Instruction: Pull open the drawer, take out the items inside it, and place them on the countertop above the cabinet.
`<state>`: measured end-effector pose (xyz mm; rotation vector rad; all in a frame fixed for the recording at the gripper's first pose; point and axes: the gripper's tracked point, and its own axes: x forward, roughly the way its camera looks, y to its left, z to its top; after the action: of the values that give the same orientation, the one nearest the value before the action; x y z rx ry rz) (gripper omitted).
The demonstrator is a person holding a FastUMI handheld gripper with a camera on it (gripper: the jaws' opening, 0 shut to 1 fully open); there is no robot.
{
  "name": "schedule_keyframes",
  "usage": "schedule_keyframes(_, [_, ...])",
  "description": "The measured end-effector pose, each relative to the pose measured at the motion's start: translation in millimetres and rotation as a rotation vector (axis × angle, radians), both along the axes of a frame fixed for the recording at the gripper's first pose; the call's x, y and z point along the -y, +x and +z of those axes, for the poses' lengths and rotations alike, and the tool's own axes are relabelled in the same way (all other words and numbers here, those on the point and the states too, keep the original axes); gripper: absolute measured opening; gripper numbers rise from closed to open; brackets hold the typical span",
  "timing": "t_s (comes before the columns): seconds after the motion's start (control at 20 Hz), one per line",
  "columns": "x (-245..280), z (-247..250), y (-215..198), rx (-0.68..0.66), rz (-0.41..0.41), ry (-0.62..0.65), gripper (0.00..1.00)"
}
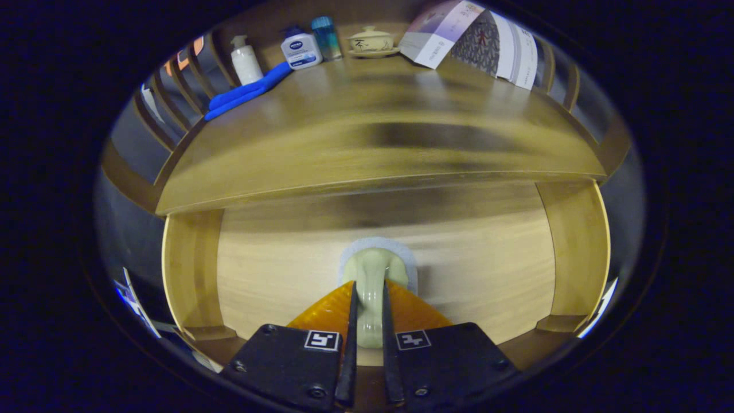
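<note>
pale green, glossy and moulded, the drawer handle [371, 287] stands out from a pale wood drawer front [476, 269] on a light round backing. the gripper [367, 312] is closed in on it, one finger against each flank of the handle's stem, so the hold looks made for a straight pull outward. the drawer front sits flush between the cabinet's side posts, so the drawer appears unopened and its contents are hidden. above it the wooden countertop [367, 143] overhangs; its near part is bare, which suits it as the landing place for the items. at its far edge stand a white pump bottle [245, 60], a white-and-blue bottle [301, 49], a blue-capped container [327, 35], a lidded cup [371, 41], a tilted box [476, 40] and a blue cloth [246, 92]. judgement: first step only, pull pending
</note>
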<state>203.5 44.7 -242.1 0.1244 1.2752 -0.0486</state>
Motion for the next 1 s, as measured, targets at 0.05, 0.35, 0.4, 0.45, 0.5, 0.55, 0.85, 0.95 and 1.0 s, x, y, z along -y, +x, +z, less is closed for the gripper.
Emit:
schedule_keyframes(0.05, [0, 5, -2, 0.009, 0.006, 0.006, 0.23])
schedule_keyframes(0.35, [-3, 52, -8, 0.066, 0.026, 0.037, 0.23])
schedule_keyframes(0.4, [-3, 63, -6, 0.080, 0.030, 0.039, 0.23])
schedule_keyframes(0.45, [-3, 73, -3, 0.094, 0.034, 0.042, 0.23])
schedule_keyframes(0.5, [-3, 82, 0, 0.104, 0.032, 0.041, 0.23])
schedule_keyframes(0.55, [-2, 91, 3, 0.112, 0.030, 0.040, 0.23])
schedule_keyframes(0.85, [-3, 139, 30, 0.167, 0.036, 0.032, 0.22])
schedule_keyframes(0.95, [-5, 146, 45, 0.171, 0.030, 0.033, 0.22])
schedule_keyframes(1.0, [-8, 149, 53, 0.166, 0.030, 0.040, 0.22])
